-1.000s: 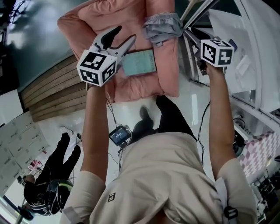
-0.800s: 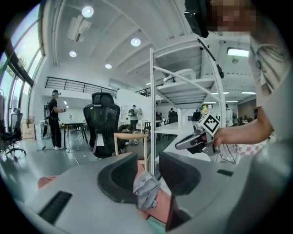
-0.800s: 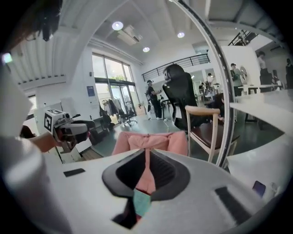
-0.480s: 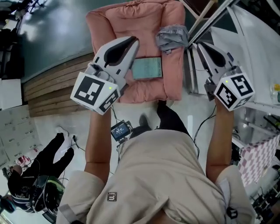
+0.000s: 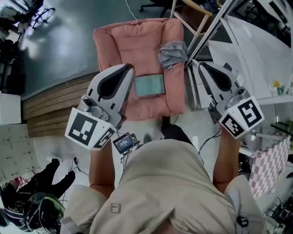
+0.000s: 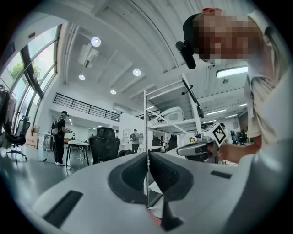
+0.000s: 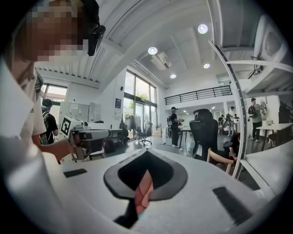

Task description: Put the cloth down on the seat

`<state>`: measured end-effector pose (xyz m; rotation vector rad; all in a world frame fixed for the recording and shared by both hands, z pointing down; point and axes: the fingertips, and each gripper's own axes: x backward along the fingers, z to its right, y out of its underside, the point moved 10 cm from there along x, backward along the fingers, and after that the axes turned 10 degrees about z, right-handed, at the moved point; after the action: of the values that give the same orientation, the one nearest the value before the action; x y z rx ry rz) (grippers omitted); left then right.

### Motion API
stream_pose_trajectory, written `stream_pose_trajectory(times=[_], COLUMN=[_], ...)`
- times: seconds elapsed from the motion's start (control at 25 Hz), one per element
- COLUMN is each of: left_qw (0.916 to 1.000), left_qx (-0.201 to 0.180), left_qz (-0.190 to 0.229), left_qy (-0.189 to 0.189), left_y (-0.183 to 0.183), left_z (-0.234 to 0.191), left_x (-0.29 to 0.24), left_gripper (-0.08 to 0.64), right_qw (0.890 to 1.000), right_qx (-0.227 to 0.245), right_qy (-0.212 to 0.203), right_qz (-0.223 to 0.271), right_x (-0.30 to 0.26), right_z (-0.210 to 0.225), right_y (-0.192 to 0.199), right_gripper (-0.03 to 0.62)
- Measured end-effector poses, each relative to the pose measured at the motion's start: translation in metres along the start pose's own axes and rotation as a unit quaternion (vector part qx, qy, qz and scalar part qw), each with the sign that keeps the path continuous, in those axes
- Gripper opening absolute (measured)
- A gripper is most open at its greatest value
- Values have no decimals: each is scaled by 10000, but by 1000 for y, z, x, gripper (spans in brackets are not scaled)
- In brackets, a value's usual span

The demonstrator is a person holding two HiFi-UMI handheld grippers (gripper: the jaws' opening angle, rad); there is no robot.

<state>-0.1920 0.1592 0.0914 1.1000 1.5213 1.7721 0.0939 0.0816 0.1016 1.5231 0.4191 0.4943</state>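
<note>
A folded teal cloth (image 5: 149, 85) lies flat on the cushion of the pink armchair (image 5: 118, 45), free of both grippers. A crumpled grey cloth (image 5: 172, 53) rests on the chair's right arm. My left gripper (image 5: 125, 69) is shut and empty, held above the chair's front left corner with its tips pointing at the seat. Beside the chair's right arm, my right gripper (image 5: 201, 65) is also shut with nothing in it. In the left gripper view the jaws (image 6: 147, 156) meet over the open hall. The right gripper view shows shut jaws (image 7: 145, 154) too.
A slanted metal pole (image 5: 207, 28) and a wooden chair (image 5: 194, 13) stand just right of the armchair. White tables (image 5: 256, 50) fill the right side. Wooden planking (image 5: 52, 98) lies to the left. A small screen device (image 5: 124, 143) with cables sits on the floor. A person in black (image 5: 32, 201) stands at lower left.
Both grippers have closed their jaws and drawn back from the seat toward the body. The teal cloth stays lying on the cushion.
</note>
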Motion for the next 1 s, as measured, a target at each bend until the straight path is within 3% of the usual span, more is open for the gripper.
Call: stream_pose_trajectory(times=[0.4, 1.0], left_qw=[9995, 9998], left_qx=[-217, -87], left_qz=[213, 113], left_qy=[70, 129], left_y=[-30, -22], left_z=[15, 19], left_x=[33, 61], left_gripper=[18, 18], right_qw=[9995, 9993], right_qx=[264, 340], right_qy=[-173, -114], right_qz=[5, -59], right_x=[10, 18], right_z=[-41, -61], right_y=[-22, -26], right_gripper=[-9, -9])
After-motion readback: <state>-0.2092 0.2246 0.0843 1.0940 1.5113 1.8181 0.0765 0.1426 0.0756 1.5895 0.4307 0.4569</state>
